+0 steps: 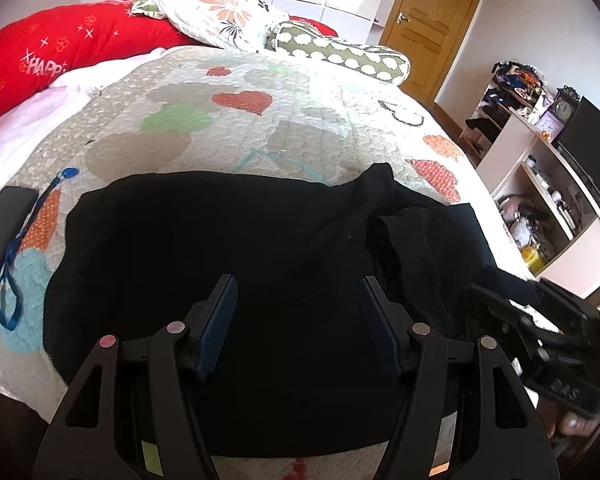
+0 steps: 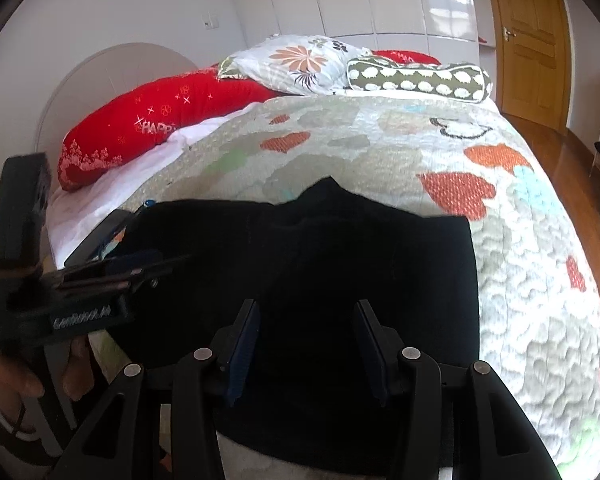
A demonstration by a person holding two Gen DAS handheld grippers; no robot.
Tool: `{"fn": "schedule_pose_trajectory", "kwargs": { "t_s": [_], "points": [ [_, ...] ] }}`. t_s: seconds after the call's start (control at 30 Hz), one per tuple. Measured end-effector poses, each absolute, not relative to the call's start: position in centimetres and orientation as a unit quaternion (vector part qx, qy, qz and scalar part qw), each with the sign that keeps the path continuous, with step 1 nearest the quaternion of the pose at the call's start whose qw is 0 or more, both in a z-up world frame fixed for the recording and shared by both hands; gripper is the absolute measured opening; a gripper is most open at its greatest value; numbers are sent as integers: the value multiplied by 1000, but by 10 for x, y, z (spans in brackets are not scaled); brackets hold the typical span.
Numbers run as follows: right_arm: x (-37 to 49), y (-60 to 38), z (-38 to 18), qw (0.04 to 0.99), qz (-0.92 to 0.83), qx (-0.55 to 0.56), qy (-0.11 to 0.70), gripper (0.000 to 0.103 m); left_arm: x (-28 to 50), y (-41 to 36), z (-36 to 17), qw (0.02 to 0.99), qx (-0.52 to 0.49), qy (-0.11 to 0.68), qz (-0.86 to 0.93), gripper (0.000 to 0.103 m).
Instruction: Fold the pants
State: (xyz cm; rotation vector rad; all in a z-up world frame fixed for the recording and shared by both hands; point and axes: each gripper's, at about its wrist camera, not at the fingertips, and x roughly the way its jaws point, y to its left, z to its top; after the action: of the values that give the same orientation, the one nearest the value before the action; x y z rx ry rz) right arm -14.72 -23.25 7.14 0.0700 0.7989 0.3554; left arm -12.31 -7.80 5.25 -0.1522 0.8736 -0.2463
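Black pants (image 1: 228,264) lie folded in a broad rectangle on the patterned quilt (image 1: 260,120), with a bunched fold at their right side. My left gripper (image 1: 298,286) is open and empty, hovering over the pants' near half. In the right wrist view the pants (image 2: 340,256) fill the middle. My right gripper (image 2: 306,308) is open and empty above their near edge. The left gripper (image 2: 100,276) shows side-on at the left of that view; the right gripper (image 1: 540,328) shows at the lower right of the left wrist view, blurred.
A black phone (image 1: 4,240) and a blue lanyard (image 1: 24,248) lie on the quilt left of the pants. Red (image 1: 60,52), floral (image 1: 220,12) and green spotted (image 1: 340,52) pillows sit at the bed's far end. Shelves (image 1: 540,184) stand to the right, a wooden door (image 1: 432,24) beyond.
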Motion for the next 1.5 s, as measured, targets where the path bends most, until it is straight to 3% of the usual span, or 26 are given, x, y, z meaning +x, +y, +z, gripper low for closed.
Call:
{"fn": "schedule_pose_trajectory", "kwargs": {
  "t_s": [0.23,0.37,0.43,0.77,0.97,1.03,1.1,1.27,1.3,1.33,1.4,1.5],
  "points": [
    [-116,-208,45,883,192,12,427,48,-144,-41,61,895,-121,414,-111,63],
    [-118,-206,61,890,191,-2,414,48,-163,-1,62,895,-166,405,-81,63],
    [-118,-205,78,895,210,12,393,48,-173,20,60,896,-189,398,-58,69],
    [-55,-119,83,861,319,31,396,65,-181,47,27,877,-250,411,5,71],
    [-27,-58,64,846,332,-53,414,68,-168,43,19,877,-257,406,12,72],
    [-20,-45,56,845,328,-80,414,70,-164,44,17,876,-266,402,3,84],
    [-11,-35,44,840,332,-89,419,75,-160,45,15,877,-279,392,-4,89],
    [12,-55,30,820,351,9,451,77,-150,51,12,879,-310,362,-17,90],
    [14,-59,32,818,350,24,456,77,-149,51,13,881,-312,356,-19,87],
    [14,-64,37,819,344,35,459,77,-150,50,15,884,-309,350,-20,63],
    [10,-73,51,825,335,51,453,77,-150,41,23,897,-277,343,-28,31],
    [3,-90,81,828,335,75,444,78,-162,9,46,939,-166,300,-15,24]
  ]
}}
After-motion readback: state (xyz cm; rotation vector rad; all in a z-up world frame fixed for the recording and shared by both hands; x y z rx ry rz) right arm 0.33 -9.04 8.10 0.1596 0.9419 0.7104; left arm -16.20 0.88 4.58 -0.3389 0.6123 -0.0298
